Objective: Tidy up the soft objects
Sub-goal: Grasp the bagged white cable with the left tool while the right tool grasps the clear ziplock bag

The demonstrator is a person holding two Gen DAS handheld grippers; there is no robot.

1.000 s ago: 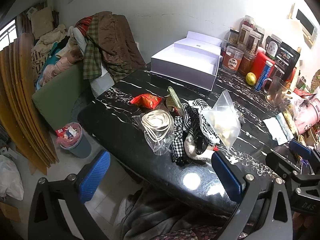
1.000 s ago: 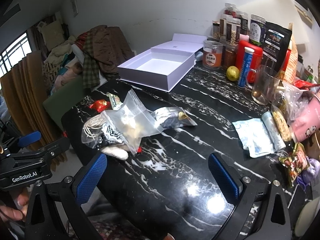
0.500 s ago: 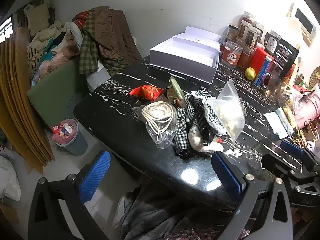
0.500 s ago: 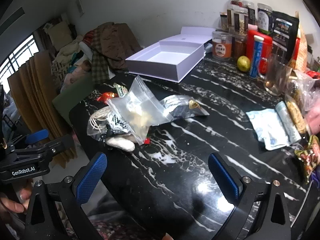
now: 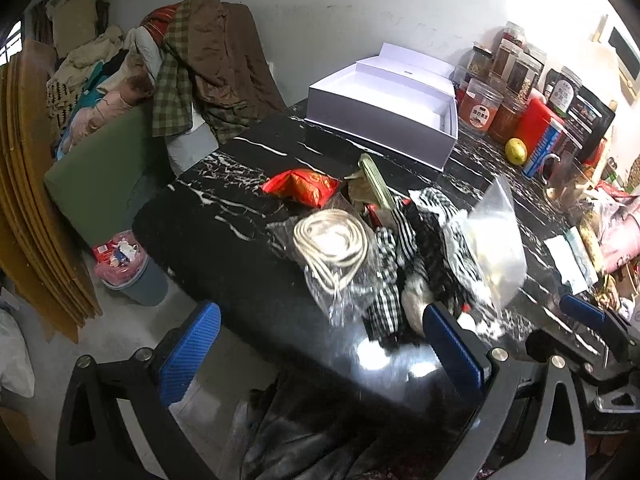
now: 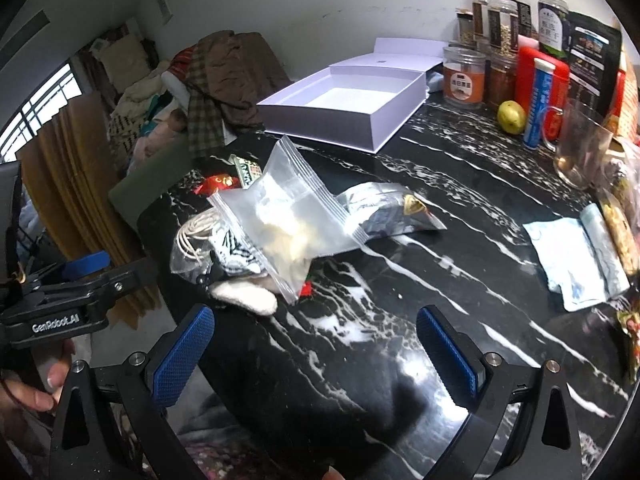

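A pile of soft things lies near the front left edge of the black marble table (image 5: 224,216): a clear bag with coiled white cord (image 5: 332,244), black-and-white checked cloth (image 5: 424,248), a white fuzzy piece (image 6: 246,296), a clear zip bag with pale contents (image 6: 292,220), a red packet (image 5: 302,186) and a silver foil bag (image 6: 388,210). An open white box (image 6: 344,106) stands empty at the back. My left gripper (image 5: 320,354) is open, low in front of the pile. My right gripper (image 6: 316,354) is open over the table's front, right of the pile.
Jars, a red tin, a yellow fruit (image 6: 511,117) and a glass mug (image 6: 580,152) line the back right. Pale blue packets (image 6: 576,256) lie at the right. Left of the table are a green seat with piled clothes (image 5: 208,76) and a bin (image 5: 128,268).
Both grippers have moved forward toward the pile, which now looks larger and closer in both views. Both stay open. Nothing on the table has shifted.
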